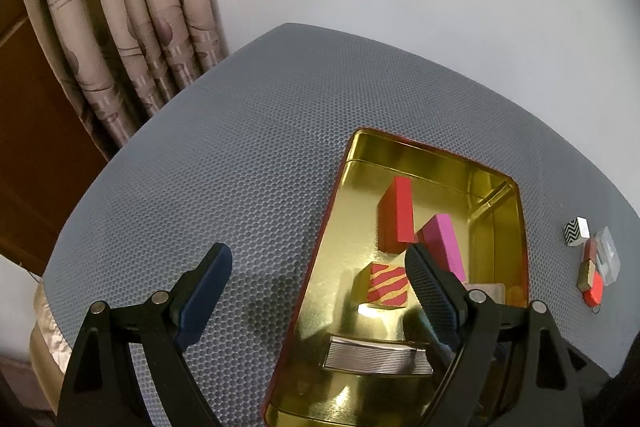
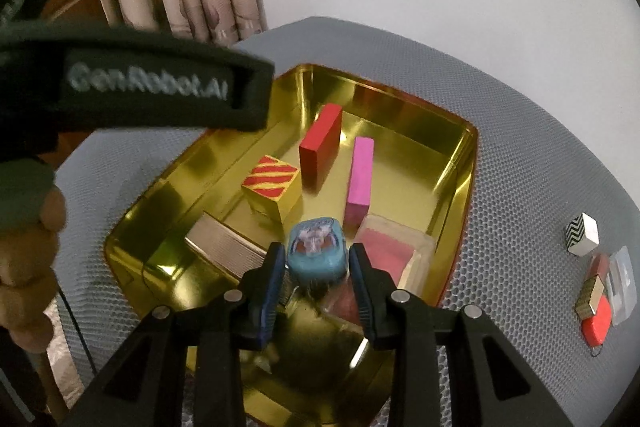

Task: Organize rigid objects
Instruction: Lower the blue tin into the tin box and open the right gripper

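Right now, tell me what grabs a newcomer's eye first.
The shiny gold rectangular tin in the middle of the grey honeycomb mat, with the upright red block and pink block inside. The right gripper holds a small blue tin above it.

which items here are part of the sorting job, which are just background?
Job: gold tin, blue object in right gripper, red block, pink block, striped cube, zigzag cube, left gripper.
Background: curtain, grey mat.
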